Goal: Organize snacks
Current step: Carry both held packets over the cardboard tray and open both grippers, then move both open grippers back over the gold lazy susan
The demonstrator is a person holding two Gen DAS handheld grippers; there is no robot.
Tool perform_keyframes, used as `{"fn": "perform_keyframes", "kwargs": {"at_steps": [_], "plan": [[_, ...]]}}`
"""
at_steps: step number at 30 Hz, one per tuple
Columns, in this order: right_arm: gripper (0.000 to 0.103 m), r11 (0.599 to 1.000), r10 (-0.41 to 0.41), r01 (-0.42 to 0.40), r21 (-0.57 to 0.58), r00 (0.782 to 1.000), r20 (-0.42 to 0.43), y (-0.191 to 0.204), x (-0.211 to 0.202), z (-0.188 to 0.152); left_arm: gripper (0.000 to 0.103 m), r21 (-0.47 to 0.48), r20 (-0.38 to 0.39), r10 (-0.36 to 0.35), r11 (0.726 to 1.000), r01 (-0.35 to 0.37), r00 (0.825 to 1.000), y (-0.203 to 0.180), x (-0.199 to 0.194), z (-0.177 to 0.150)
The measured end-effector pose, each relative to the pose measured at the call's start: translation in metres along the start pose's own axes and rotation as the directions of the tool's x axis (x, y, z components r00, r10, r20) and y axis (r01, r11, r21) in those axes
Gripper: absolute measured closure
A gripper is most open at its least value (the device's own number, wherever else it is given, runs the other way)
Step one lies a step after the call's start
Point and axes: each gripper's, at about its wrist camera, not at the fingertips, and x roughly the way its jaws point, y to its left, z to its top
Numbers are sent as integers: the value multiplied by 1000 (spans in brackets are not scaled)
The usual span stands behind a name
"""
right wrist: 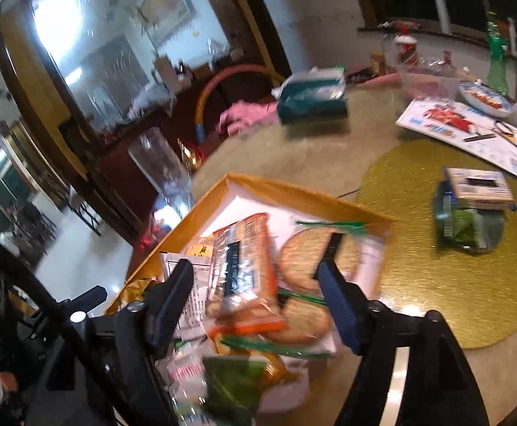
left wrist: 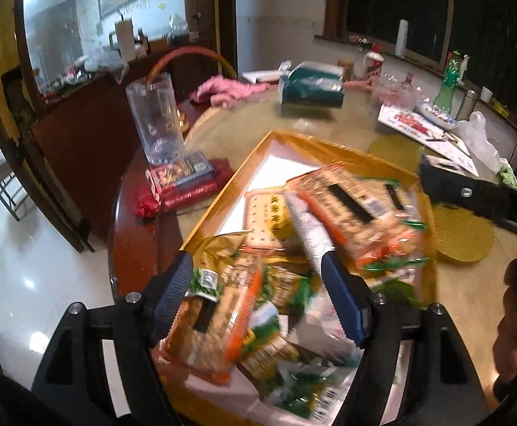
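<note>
Claws, left (left wrist: 255, 296) and right (right wrist: 255, 296), gape apart above the crowded gold-rimmed tray (left wrist: 347, 149).

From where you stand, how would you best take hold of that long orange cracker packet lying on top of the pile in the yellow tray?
Probably across its narrow width, near the middle, coming down from above. The orange cracker packet lies flat and lengthwise on the other snacks in the yellow tray, long sides exposed. The right gripper already straddles it with open jaws, so its pads could close on those long edges.

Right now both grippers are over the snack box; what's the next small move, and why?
Probably lift both clear. The left gripper and right gripper stand open, gripping nothing, and the snack packets already lie inside the yellow box.
</note>
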Motion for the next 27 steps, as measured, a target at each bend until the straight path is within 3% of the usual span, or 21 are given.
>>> {"fn": "perform_keyframes", "kwargs": {"at_steps": [6,9,12,18,27], "plan": [[27,999,10,-13,51,997,71,-51,-59,-17,19,66,33,-108,992,106,994,-54,-41,-8],[25,997,-50,44,71,995,85,-78,-81,-29,18,123,-10,-193,974,193,981,-95,-45,-12],[25,986,-52,40,162,996,67,-110,-97,-44,18,198,-51,-262,943,267,964,-134,-41,-16],[25,952,-136,122,282,990,31,-147,-122,-83,18,248,-140,-263,924,291,955,-190,-6,-11],[25,894,-222,208,397,975,-9,-195,-137,-116,18,261,-187,-249,920,292,950,-238,29,8]]}}
